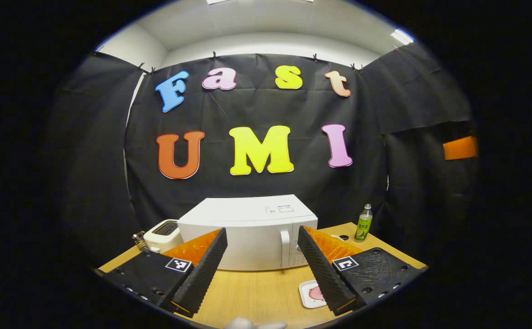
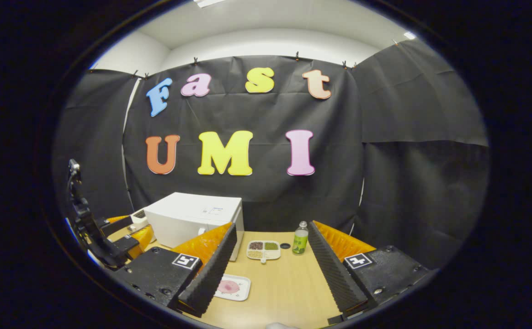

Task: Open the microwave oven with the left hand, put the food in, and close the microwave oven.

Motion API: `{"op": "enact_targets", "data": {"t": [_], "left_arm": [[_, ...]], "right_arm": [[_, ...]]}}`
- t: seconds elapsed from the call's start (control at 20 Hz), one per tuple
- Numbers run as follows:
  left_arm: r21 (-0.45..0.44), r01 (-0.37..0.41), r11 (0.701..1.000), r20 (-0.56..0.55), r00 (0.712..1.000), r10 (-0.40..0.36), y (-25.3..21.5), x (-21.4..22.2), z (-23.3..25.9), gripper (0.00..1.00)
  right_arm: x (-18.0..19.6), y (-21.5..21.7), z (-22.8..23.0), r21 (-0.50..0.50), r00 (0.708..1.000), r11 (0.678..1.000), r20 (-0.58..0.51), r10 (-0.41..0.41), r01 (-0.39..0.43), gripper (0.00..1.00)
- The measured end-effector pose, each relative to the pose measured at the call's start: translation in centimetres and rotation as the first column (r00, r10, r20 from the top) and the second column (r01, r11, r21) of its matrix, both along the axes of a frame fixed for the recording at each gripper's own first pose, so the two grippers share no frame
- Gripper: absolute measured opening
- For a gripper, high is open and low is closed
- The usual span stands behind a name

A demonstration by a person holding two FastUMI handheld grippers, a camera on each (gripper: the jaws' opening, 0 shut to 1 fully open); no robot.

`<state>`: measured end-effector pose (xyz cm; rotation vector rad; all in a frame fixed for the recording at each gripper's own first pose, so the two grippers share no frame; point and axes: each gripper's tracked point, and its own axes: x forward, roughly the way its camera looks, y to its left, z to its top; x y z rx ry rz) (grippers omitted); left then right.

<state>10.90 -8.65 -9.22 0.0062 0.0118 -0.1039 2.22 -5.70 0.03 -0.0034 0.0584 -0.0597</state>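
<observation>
Left gripper [image 1: 262, 265], fingers spread and empty, faces the white box-shaped microwave oven [image 1: 247, 233] at the wooden table's [image 1: 257, 292] far edge; its upright door handle [image 1: 285, 249] stands straight ahead.

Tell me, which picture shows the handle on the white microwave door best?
The left gripper view: the white box-shaped microwave faces it, so its upright white handle is plain. The right gripper view sees the microwave from its side; the handle there is too small to tell.

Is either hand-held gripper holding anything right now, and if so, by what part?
Nothing is held. The left hand-held gripper and right hand-held gripper are both open, short of the closed microwave.
</observation>
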Motion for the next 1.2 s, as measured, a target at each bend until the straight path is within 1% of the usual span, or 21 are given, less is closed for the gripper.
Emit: {"op": "enact_targets", "data": {"t": [0.2, 0.25, 0.35, 0.4, 0.5, 0.55, 0.6, 0.65, 0.7, 0.75, 0.8, 0.85, 0.9, 0.95, 1.0, 1.05, 1.1, 1.15, 1.2], "left_arm": [[0.038, 0.023, 0.999, -0.020, 1.000, -0.022, -3.0, 5.0, -3.8, 0.96], [0.041, 0.025, 0.999, -0.035, 0.999, -0.024, -3.5, 6.3, -4.9, 0.96], [0.040, 0.033, 0.999, -0.045, 0.998, -0.032, -4.7, 8.8, -6.8, 0.96], [0.037, 0.033, 0.999, -0.055, 0.998, -0.031, -5.1, 10.2, -7.8, 0.96], [0.040, 0.028, 0.999, -0.078, 0.997, -0.025, -5.6, 12.9, -9.9, 0.95], [0.045, 0.021, 0.999, -0.088, 0.996, -0.017, -5.7, 14.0, -10.8, 0.96], [0.046, 0.013, 0.999, -0.095, 0.995, -0.009, -5.7, 15.2, -11.5, 0.95], [0.042, 0.012, 0.999, -0.111, 0.994, -0.007, -5.9, 16.1, -12.5, 0.94], [0.041, 0.011, 0.999, -0.124, 0.992, -0.006, -6.0, 17.0, -13.3, 0.93], [0.044, 0.001, 0.999, -0.127, 0.992, 0.004, -5.8, 17.7, -13.8, 0.91], [0.047, -0.005, 0.999, -0.131, 0.991, 0.011, -5.6, 18.4, -14.1, 0.88], [0.050, -0.015, 0.999, -0.138, 0.990, 0.022, -5.5, 18.9, -14.7, 0.82], [0.062, -0.030, 0.998, -0.122, 0.992, 0.038, -5.2, 18.9, -14.4, 0.76], [0.064, -0.029, 0.998, -0.118, 0.992, 0.037, -5.0, 18.9, -14.6, 0.65], [0.055, -0.010, 0.998, -0.133, 0.991, 0.017, -5.6, 18.9, -14.9, 0.62], [0.036, -0.002, 0.999, -0.153, 0.988, 0.007, -5.7, 18.8, -15.4, 0.43], [0.032, 0.004, 0.999, -0.149, 0.989, 0.001, -6.0, 19.1, -15.4, 0.25], [0.041, 0.006, 0.999, -0.151, 0.988, 0.000, -5.8, 19.1, -15.3, 0.28], [0.035, 0.011, 0.999, -0.154, 0.988, -0.005, -5.8, 19.0, -15.2, 0.28]], "right_arm": [[-0.4, -2.3, 0.1, -0.031, 0.999, 0.998, -0.023, -0.048, 0.047, 0.92], [-0.5, -2.9, -0.1, -0.041, 0.998, 0.997, -0.027, -0.061, 0.060, 1.00], [-0.5, -3.2, -0.3, -0.044, 0.998, 0.997, -0.028, -0.065, 0.063, 1.00], [-0.4, -3.4, -0.6, -0.040, 0.997, 0.997, -0.038, -0.069, 0.067, 0.92], [-0.2, -4.1, -1.8, -0.029, 0.994, 0.996, -0.073, -0.083, 0.081, 0.92], [0.0, -4.3, -2.2, -0.025, 0.992, 0.996, -0.088, -0.088, 0.087, 1.00], [0.3, -4.5, -2.5, -0.026, 0.990, 0.995, -0.104, -0.098, 0.096, 0.92], [0.5, -4.8, -2.7, -0.029, 0.988, 0.994, -0.113, -0.106, 0.103, 0.92], [0.7, -4.9, -2.7, -0.031, 0.987, 0.994, -0.116, -0.107, 0.104, 1.00], [0.8, -4.8, -2.8, -0.032, 0.988, 0.994, -0.118, -0.104, 0.101, 0.92], [1.1, -4.7, -2.8, -0.036, 0.988, 0.995, -0.117, -0.100, 0.097, 0.92], [1.4, -4.8, -3.0, -0.043, 0.987, 0.994, -0.122, -0.100, 0.096, 0.92], [1.7, -4.7, -3.1, -0.042, 0.988, 0.995, -0.127, -0.093, 0.088, 0.92], [1.9, -4.3, -3.4, -0.037, 0.987, 0.996, -0.137, -0.084, 0.079, 0.92], [2.0, -4.2, -3.7, -0.030, 0.986, 0.997, -0.144, -0.078, 0.075, 0.92], [2.3, -4.2, -3.9, -0.023, 0.986, 0.997, -0.149, -0.076, 0.073, 1.00], [2.4, -4.1, -3.9, -0.018, 0.986, 0.997, -0.149, -0.076, 0.075, 0.92], [2.4, -4.1, -4.0, -0.016, 0.986, 0.997, -0.151, -0.078, 0.076, 1.00], [2.3, -4.1, -4.0, -0.018, 0.985, 0.997, -0.153, -0.080, 0.078, 0.92]]}}
